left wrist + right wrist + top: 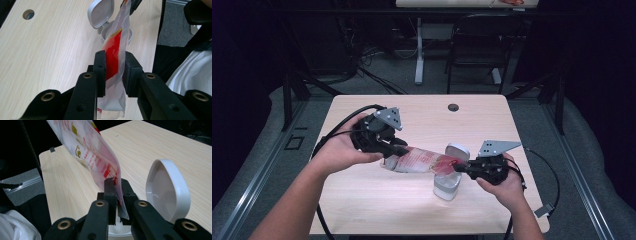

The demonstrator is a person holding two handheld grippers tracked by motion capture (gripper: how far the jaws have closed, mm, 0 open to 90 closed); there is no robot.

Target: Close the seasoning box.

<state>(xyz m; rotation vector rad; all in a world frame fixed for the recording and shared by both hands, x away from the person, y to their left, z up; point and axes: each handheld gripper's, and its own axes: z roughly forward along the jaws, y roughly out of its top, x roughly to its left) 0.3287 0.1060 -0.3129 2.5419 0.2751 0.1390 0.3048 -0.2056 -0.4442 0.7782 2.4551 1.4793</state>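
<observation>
Stretching level between both claws, pouch [419, 161], left claw [401, 150] and right claw [460, 167] each clamped on an end.

Table [362, 200]: pale wood-grain top, matt and smooth. Pouch [422, 161]: thin, glossy plastic film, translucent with red print, creased where held. Bin [447, 187], near right: smooth white plastic with a faint sheen, its hinged lid [167, 190] glossy inside. Gripper jaws: matt black plastic with brass-coloured metal inserts. Floor beyond: grey, dull carpet.
</observation>
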